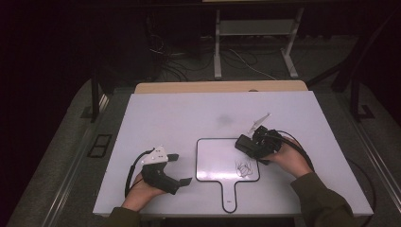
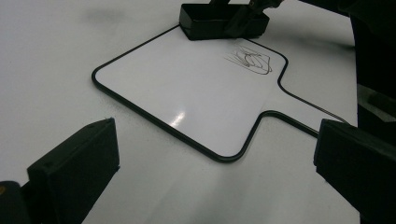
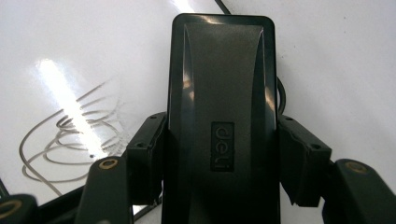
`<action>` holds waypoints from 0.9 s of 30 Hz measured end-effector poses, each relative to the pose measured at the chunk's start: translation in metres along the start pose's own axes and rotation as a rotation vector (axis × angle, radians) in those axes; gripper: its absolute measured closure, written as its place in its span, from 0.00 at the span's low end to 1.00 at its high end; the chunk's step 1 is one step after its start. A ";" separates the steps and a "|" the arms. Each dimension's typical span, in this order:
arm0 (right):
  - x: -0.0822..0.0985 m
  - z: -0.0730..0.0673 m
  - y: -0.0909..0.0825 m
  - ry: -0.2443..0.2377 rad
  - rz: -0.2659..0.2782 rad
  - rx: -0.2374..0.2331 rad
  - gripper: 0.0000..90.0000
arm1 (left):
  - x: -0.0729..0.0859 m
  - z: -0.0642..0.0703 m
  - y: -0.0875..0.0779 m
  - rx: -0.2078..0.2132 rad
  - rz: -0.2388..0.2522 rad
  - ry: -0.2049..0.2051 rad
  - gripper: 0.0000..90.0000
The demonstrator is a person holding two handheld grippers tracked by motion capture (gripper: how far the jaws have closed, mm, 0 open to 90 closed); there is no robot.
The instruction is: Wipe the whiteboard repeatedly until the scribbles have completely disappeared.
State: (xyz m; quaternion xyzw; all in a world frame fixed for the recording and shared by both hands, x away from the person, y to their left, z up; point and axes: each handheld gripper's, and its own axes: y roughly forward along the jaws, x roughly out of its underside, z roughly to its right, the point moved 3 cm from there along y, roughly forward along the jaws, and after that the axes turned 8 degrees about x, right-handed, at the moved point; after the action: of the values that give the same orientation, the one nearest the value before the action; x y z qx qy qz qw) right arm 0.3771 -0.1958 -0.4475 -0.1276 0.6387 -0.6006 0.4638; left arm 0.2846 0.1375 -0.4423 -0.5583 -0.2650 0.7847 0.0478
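So the person is set up to wipe a scribble off the little paddle-shaped whiteboard point(image 1: 222, 161) lying flat on the white table point(image 1: 189, 118), handle pointing back toward them at 6 o'clock. The right gripper point(image 3: 219, 154) is clenched on a black eraser point(image 3: 222, 116), jaws pinching its long sides so the flat felt face can sit down on the board. From the high view that eraser point(image 1: 245, 143) sits at the board's 1 o'clock corner, with the pen scribble point(image 1: 244, 168) just below it toward 5 o'clock, not yet touched. Holding it lengthwise like that probably gives a wide swipe across the marks.

The left gripper point(image 1: 177, 168) rests on the table at the board's 9 o'clock, jaws spread and holding nothing. Its own camera looks between the open jaws at the board point(image 2: 187, 93), apart from it. Looks parked there, maybe ready to pin the board if it slides.
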 end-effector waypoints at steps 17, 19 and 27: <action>-0.008 -0.033 -0.002 -0.099 0.007 -0.049 0.43 | 0.000 0.000 0.001 0.000 -0.002 0.000 0.00; -0.009 -0.037 -0.003 -0.103 0.007 -0.061 0.43 | 0.000 0.000 0.001 0.000 -0.002 0.000 0.00; -0.015 -0.058 -0.003 -0.152 0.018 -0.093 0.43 | 0.000 0.001 0.001 0.001 -0.002 0.000 0.00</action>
State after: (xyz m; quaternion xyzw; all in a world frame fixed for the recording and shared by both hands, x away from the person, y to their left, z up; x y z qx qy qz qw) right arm 0.3406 -0.1487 -0.4470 -0.1885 0.6299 -0.5545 0.5100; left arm 0.2843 0.1365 -0.4423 -0.5581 -0.2651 0.7848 0.0487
